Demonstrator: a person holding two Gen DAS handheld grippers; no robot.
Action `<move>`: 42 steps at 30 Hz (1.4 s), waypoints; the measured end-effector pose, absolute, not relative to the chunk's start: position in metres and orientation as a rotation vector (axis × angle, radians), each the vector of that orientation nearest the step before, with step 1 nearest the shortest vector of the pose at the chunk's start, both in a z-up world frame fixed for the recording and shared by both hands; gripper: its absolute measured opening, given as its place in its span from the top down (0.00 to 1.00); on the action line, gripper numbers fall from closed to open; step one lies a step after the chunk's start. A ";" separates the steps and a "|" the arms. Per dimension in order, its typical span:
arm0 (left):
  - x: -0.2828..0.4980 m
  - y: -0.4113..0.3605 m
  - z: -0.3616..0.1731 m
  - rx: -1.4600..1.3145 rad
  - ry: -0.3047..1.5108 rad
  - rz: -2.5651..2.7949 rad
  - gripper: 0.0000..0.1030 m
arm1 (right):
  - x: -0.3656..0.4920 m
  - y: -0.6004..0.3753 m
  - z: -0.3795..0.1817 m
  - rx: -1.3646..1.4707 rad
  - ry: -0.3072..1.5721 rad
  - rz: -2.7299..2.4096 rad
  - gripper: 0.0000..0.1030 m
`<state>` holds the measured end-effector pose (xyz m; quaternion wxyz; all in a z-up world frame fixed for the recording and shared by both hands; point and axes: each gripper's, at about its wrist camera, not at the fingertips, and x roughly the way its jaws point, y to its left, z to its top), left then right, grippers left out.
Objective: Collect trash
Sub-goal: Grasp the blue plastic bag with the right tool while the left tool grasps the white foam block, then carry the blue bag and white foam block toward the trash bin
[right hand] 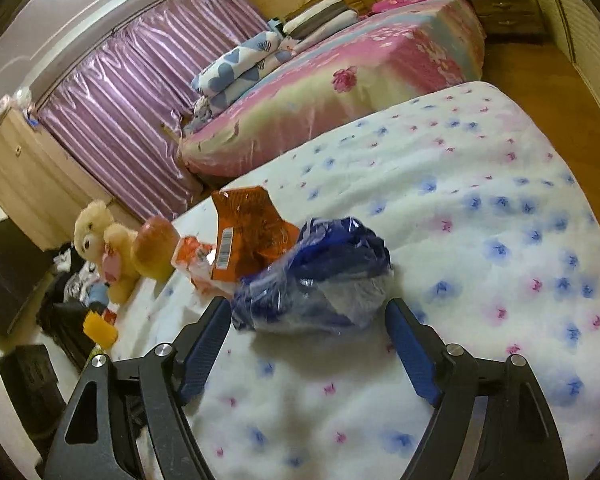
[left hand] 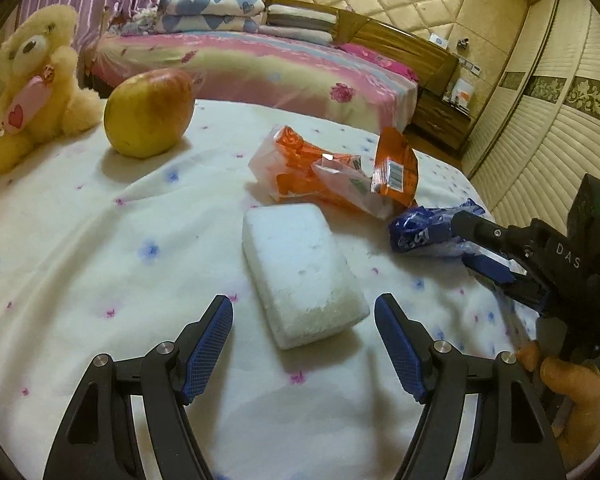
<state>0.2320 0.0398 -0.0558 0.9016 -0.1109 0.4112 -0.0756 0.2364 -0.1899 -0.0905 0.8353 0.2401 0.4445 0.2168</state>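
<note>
left wrist: close, downward | right wrist: close, downward | shared: orange wrapper

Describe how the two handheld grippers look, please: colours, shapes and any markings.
The left gripper and the right gripper look alike: curved black arms with silver pivot bolts, and flat blue fingers with cross-hatched pads. The right gripper's black body carries white letters "DAS" and a small green light.

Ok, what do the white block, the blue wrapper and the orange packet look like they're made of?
White block: probably foam, either polystyrene or sponge; matte, grainy surface with small dents.
Blue wrapper: thin plastic film, glossy and partly see-through, crumpled with sharp highlights.
Orange packet: printed plastic or foil-lined film, shiny, creased, with a barcode; which of the two is unclear.
</note>
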 end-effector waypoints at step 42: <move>0.171 -0.101 -0.036 -0.095 0.852 -0.514 0.57 | 0.105 -0.345 -0.060 0.561 0.785 0.201 0.57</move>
